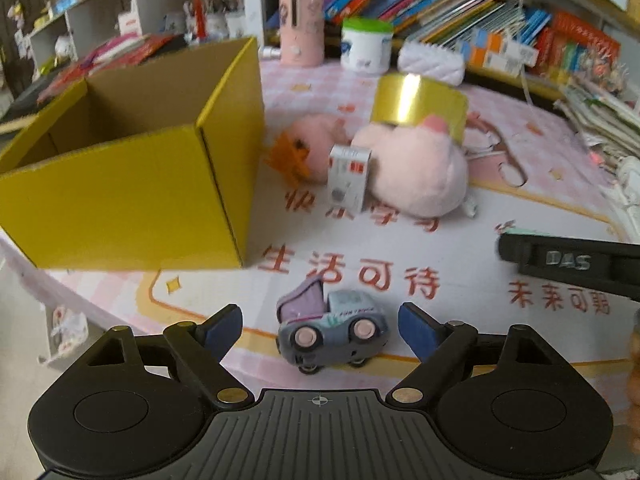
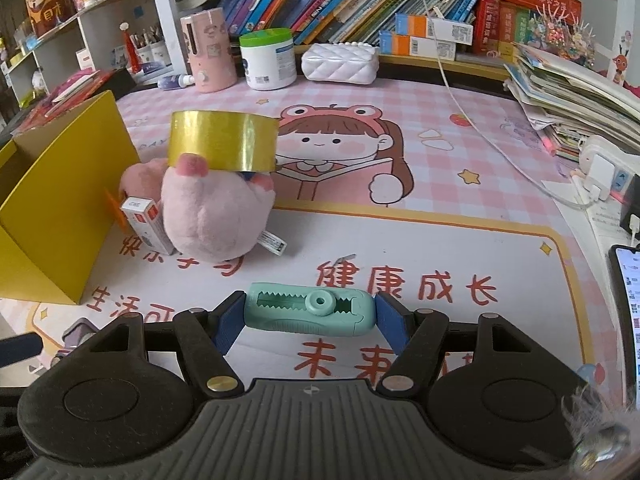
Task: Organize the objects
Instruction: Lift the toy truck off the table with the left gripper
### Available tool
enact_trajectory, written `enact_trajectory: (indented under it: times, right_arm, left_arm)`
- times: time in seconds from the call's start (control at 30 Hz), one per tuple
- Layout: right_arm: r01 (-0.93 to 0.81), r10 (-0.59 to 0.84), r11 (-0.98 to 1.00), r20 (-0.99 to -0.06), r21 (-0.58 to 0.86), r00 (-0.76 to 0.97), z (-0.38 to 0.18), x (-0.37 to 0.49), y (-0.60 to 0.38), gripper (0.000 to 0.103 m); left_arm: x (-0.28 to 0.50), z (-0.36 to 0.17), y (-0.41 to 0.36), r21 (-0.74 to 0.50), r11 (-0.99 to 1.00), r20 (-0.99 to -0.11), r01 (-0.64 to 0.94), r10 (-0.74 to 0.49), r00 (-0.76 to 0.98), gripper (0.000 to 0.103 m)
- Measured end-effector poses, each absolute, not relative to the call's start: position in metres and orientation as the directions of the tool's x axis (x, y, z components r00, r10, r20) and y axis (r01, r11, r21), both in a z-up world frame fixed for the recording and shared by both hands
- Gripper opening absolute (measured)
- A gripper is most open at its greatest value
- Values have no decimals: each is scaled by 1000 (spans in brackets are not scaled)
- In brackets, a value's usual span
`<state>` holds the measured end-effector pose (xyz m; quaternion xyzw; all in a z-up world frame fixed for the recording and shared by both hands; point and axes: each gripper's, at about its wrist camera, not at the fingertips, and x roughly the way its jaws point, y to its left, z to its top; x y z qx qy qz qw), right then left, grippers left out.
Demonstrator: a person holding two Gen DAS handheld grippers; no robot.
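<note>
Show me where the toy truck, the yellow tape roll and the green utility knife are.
toy truck [image 1: 334,330]: left wrist view, on its side door.
yellow tape roll [image 2: 222,146]: right wrist view, on its outer band.
green utility knife [image 2: 310,308]: right wrist view, on its body near the round knob.

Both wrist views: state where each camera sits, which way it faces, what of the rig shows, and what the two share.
Left wrist: on the left gripper, angled down at the mat; open fingers flank the toy truck without touching it; yellow box ahead on the left, right gripper's finger at the right edge.
Right wrist: on the right gripper, angled down; fingers clamp the green utility knife.
Shared: yellow box, pink plush, gold tape roll, small white carton, bookshelf.
</note>
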<state>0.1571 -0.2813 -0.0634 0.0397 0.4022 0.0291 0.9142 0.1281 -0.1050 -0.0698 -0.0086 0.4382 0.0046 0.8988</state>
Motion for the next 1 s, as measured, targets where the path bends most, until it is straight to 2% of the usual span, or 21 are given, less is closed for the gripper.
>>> enact_trajectory:
  times: [0.13,0.17,0.2,0.27,0.4,0.63,1.0]
  right_arm:
    - [-14,74,996,-740,87,669,-65,156,-286,67]
    - [-14,72,996,-741,84,668,-65,155,-286,67]
    - [-16,71,997,-741,81,668,-65,154,-286,67]
    - [-20,70,997,-739,76,670,-65,153,-286,67]
    - [-29,71,997,-733,69,677,-62,150,-283,67]
    - [-42,71,997,-721,57,690,-55,142,-268,67]
    - [-96,94,995,-686,35,722,-34,114,-206,67]
  left_arm:
    - [135,-81,-104,-27,999,-815,-34,-2,579,85]
    - [136,-84,-103,-33,999,-819,-35,-7,573,80]
    - [137,-86,-103,-38,999,-825,-33,-13,566,71]
    - [138,-87,-106,-22,999,-826,-26,-4,564,64]
    - [135,-82,-105,-29,999,-814,-13,-16,580,63]
    - [121,-57,-93,-40,999,-745,-4,-27,666,63]
    - [88,-34,-33,-26,998,-697,-65,29,717,63]
